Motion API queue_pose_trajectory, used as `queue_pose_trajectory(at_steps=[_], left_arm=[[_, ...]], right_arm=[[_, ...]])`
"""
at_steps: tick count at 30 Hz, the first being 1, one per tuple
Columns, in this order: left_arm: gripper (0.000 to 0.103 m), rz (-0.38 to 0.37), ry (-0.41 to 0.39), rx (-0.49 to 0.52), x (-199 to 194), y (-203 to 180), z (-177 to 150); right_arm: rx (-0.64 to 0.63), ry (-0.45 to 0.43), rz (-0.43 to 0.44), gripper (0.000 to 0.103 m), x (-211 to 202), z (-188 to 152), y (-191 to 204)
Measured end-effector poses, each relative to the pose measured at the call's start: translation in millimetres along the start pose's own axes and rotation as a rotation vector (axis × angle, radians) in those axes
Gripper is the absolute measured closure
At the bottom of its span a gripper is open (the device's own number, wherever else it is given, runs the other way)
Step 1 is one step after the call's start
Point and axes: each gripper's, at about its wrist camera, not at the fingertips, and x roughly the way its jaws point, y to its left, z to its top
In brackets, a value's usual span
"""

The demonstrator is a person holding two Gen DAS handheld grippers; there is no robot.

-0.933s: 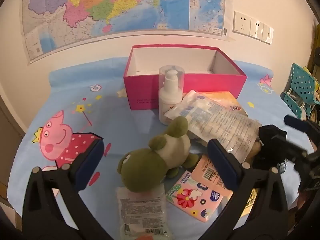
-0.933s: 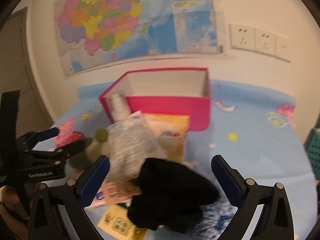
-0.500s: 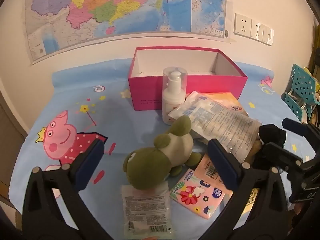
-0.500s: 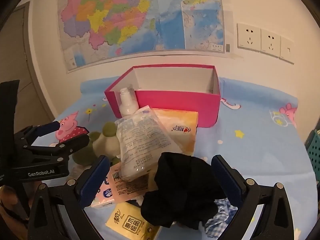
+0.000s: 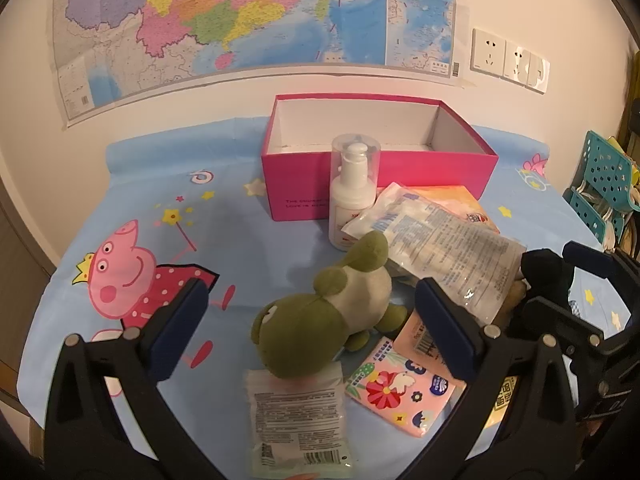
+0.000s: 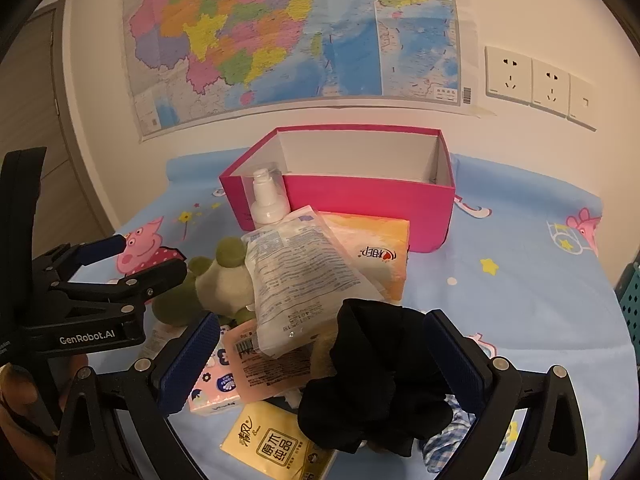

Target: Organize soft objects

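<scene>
Both tools are gaping wide: the left tool (image 5: 310,326) is framing the green plush frog (image 5: 324,316) on the tabletop (image 5: 256,248), the right tool (image 6: 324,360) framing the black cloth (image 6: 380,372).

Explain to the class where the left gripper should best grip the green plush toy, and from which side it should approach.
Probably grip the green plush toy across its head, the nearest and roundest part, coming from above and in front with the open left gripper. Its far end lies against the clear packet.
</scene>
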Motion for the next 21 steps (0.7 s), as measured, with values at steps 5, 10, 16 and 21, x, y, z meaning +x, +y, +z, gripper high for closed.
queue_pose_trajectory(at_steps=[5, 10, 16, 21], left_arm=[[0.000, 0.001, 0.001, 0.001, 0.1, -0.4, -0.2], [0.000, 0.001, 0.000, 0.001, 0.2, -0.6, -0.6], [0.000, 0.000, 0.002, 0.004, 1.4, 0.7, 0.4], [0.000, -0.001, -0.001, 0.005, 1.7, -0.1, 1.1]], right_arm=[[0.006, -0.011, 0.039, 0.000, -4.5, -6.2, 2.4], [0.003, 0.005, 0.055, 0.000, -5.0, -2.8, -3.0], [-0.007, 0.002, 0.057, 0.000, -2.4, -3.0, -3.9], [-0.008, 0.006, 0.063, 0.000, -1.3, -4.4, -3.1]])
